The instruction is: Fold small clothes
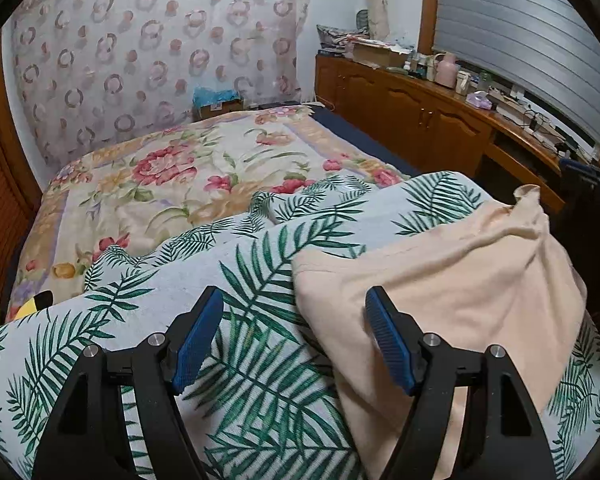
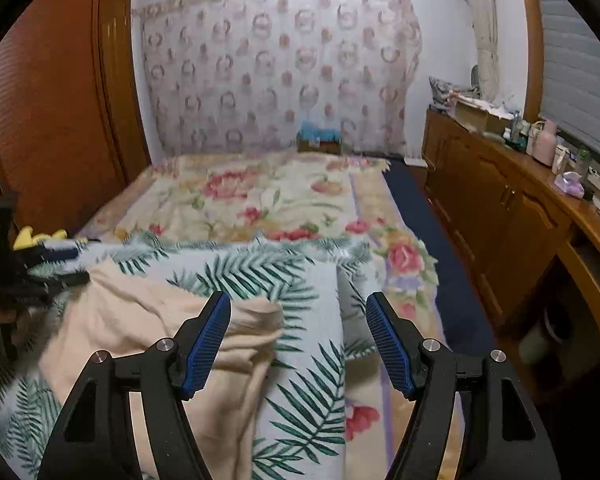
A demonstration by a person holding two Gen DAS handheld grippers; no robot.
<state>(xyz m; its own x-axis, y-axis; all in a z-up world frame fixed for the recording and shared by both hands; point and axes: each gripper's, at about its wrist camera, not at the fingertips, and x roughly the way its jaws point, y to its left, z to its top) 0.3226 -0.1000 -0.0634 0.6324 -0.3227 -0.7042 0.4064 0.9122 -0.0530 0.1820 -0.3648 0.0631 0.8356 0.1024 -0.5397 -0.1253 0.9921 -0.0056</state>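
Garment: a peach cloth (image 1: 440,280) lies rumpled and unfolded on the fern-print cover (image 1: 236,280), which is spread over the near end of the bed (image 1: 204,160).
Left tool (image 1: 294,340): jaws spread, holding nothing; its right pad sits above the cloth's left edge.
Right tool (image 2: 298,344): jaws spread, holding nothing; the cloth's bunched right edge (image 2: 256,320) lies just beside its left pad.
Risk, grasp: a pinch may catch the fern-print cover together with the cloth, since both are soft and touching.
Risk, fold: bunched layers may be lifted unevenly, giving a crooked fold.
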